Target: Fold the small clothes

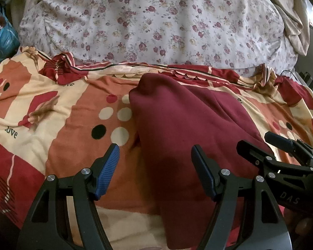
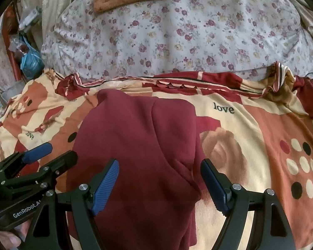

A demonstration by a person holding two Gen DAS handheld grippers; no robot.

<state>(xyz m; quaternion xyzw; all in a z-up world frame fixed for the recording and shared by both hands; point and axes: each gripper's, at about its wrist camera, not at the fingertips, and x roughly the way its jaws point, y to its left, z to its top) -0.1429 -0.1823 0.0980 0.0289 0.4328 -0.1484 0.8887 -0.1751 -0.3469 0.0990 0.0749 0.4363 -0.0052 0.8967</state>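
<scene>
Both grippers hung open over a dark red garment on the bed.

Left wrist view: the left gripper (image 1: 155, 153) gaped empty above the garment (image 1: 189, 125), which lay on a blanket (image 1: 58, 112) printed "love"; the right gripper (image 1: 260, 143) read "DAS". Right wrist view: the right gripper (image 2: 159, 169) gaped too, beside one marked "GenRobot.A". Folding looked about to start; next, pinch an edge.
</scene>
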